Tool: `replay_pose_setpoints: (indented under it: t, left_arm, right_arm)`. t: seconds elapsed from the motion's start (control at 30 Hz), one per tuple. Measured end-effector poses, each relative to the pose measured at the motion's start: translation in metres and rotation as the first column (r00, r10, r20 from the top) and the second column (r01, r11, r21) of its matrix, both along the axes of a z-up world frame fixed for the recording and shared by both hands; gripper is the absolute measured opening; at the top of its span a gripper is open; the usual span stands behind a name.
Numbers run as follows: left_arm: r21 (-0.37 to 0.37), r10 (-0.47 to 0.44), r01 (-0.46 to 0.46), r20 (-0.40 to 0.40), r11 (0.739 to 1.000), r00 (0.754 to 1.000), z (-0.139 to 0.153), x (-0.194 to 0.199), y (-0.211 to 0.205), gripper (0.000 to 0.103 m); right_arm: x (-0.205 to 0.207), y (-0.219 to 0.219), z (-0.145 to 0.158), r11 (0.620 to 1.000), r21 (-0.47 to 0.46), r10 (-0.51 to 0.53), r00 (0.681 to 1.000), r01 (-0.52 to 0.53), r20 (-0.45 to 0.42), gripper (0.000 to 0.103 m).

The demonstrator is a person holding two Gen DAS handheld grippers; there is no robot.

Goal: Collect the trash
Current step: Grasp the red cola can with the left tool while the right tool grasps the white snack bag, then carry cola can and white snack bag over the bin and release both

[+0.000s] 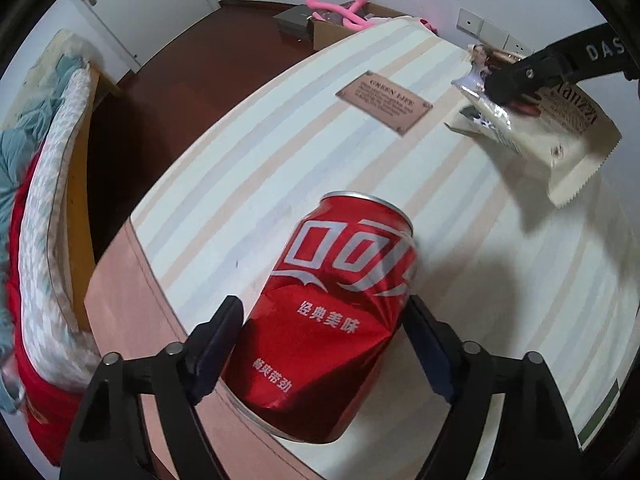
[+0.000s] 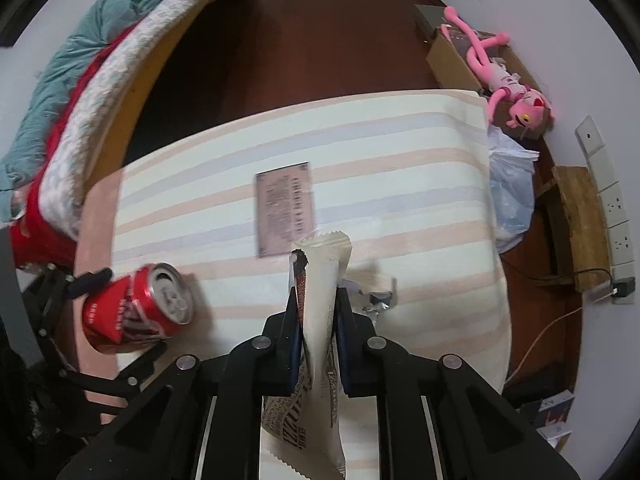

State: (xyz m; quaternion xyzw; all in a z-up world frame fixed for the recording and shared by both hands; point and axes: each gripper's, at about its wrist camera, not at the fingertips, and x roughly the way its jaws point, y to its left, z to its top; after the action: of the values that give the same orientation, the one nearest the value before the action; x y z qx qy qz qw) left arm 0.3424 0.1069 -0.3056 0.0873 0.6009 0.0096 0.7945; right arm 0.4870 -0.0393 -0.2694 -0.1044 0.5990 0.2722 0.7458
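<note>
The lower end of the white snack wrapper [image 2: 320, 320] is running out of the bottom of your right wrist view, and its print is only partly legible. Behind it, a crumpled silvery wrapper [image 2: 376, 294] is lying on the striped mattress [image 2: 400, 160], mostly hidden. The text on the brown label [image 2: 285, 209] sewn into the mattress is too blurred to read.

Your right gripper [image 2: 318, 312] is reaching in over the mattress, and its fingers are pinching the white snack wrapper, which is standing up between them. Your left gripper [image 1: 324, 332] is working at the mattress's near corner, above the pink side panel. Its fingers are pressing on both sides of the dented red can [image 1: 336, 312], which is lying tilted between them with its opened top pointing away from you.
</note>
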Motion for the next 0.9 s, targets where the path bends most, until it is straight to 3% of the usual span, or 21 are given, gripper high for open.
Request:
replay_pose_setpoints:
  t: [0.07, 0.1, 0.33, 0.47, 0.7, 0.83, 0.9]
  left_arm:
    - [-0.004, 0.005, -0.005, 0.021, 1.0, 1.0, 0.003, -0.006, 0.001, 0.048]
    - [-0.002, 0.017, -0.017, 0.035, 1.0, 0.999, 0.007, -0.008, 0.002, 0.044]
    - [-0.023, 0.111, -0.109, 0.081, 0.994, 0.991, 0.02, -0.034, 0.005, 0.04]
    - [-0.048, 0.189, -0.184, 0.134, 0.982, 0.973, 0.041, -0.053, 0.015, 0.039]
    - [-0.112, 0.319, -0.299, 0.261, 0.948, 0.911, 0.114, -0.102, 0.04, 0.038]
    - [-0.111, 0.39, -0.374, 0.324, 0.921, 0.862, 0.154, -0.152, 0.062, 0.037]
    - [-0.12, 0.453, -0.439, 0.333, 0.89, 0.827, 0.168, -0.181, 0.076, 0.037]
  right_arm:
    - [-0.008, 0.001, 0.003, 1.0, 0.005, 0.004, 1.0, -0.004, 0.002, 0.014]
    - [-0.01, 0.0, 0.003, 1.0, 0.006, 0.003, 1.0, -0.003, -0.001, 0.014]
    - [-0.03, -0.007, 0.007, 1.0, 0.02, 0.005, 1.0, -0.005, -0.011, 0.013]
    - [-0.046, -0.006, 0.024, 0.999, 0.046, 0.025, 1.0, -0.025, 0.003, 0.012]
    - [-0.091, 0.014, 0.065, 0.988, 0.133, 0.082, 0.996, -0.084, 0.021, 0.012]
    - [-0.134, 0.044, 0.09, 0.969, 0.191, 0.155, 0.987, -0.158, 0.031, 0.012]
    - [-0.157, 0.063, 0.101, 0.956, 0.215, 0.196, 0.98, -0.199, 0.036, 0.012]
